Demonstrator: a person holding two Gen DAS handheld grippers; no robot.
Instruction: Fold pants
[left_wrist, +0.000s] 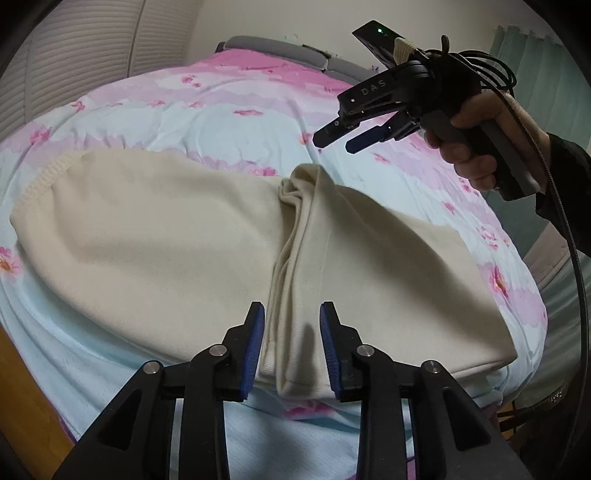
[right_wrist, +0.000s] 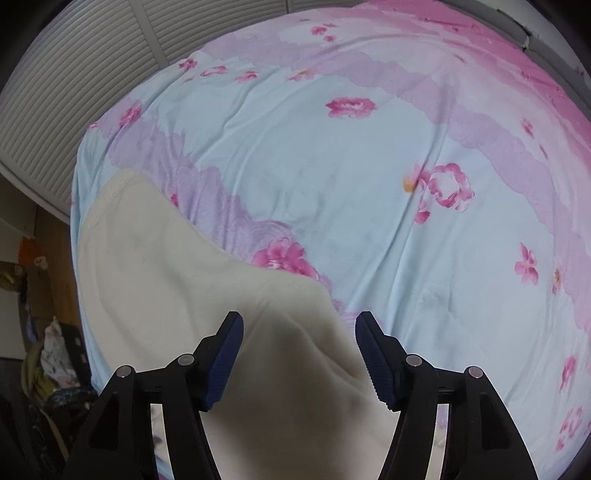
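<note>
Nearest the left wrist camera, the left hand-held gripper (left_wrist: 291, 334) hangs over the near edge of the pants (left_wrist: 166, 236). Its blue pads stand narrowly apart, with cream cloth showing between them but no pad pressing on it: parted, gripping nothing.

**Location of the pants.** They lie on the bed (left_wrist: 207, 110), on a floral pink and pale-blue cover, close to its near edge.

**Progress, left to right.**
1. Left portion: flat and smooth, with a ribbed hem at the far left end.
2. Centre: a ridge of bunched layers runs from the far edge to the near edge, where one part overlaps the other.
3. Right portion: flat, ending in a squared corner.

Judged from this, at least one fold is laid, and the piece is still long. A further fold across its length and a smoothing of the central ridge appear to remain.

**Right hand-held gripper** (left_wrist: 336, 142). Held in a hand (left_wrist: 476, 147), it hovers clear above the far right of the pants. The right wrist view shows its jaws wide apart and empty, over cloth in shadow.

**Writing.** The letters "DAS" are readable on its black body. No other label is legible.
</note>
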